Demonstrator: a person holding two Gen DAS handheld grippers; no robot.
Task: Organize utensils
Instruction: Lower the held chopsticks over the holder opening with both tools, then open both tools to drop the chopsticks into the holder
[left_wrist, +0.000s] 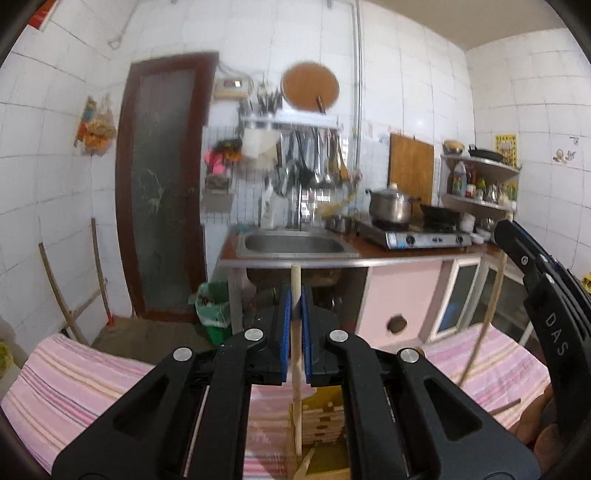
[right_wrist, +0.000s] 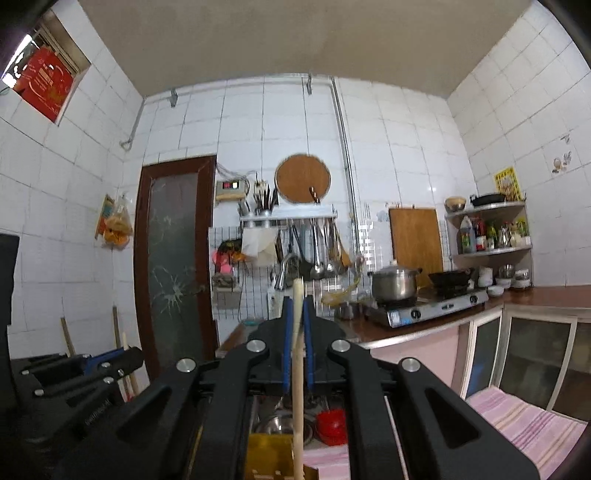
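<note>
My left gripper (left_wrist: 296, 295): pinching a wooden chopstick (left_wrist: 295, 354), frame centre.
My right gripper (right_wrist: 297, 314): pinching another wooden stick (right_wrist: 298, 369).
Progress: neither placed yet; yellow holder (right_wrist: 267, 454) below awaits both.

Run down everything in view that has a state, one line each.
Left gripper: shut on a chopstick, upright.
Right gripper: shut on another chopstick, upright.
Pot: lid on, on the stove.
Door: closed, glass cracked.
Sink: empty.
</note>
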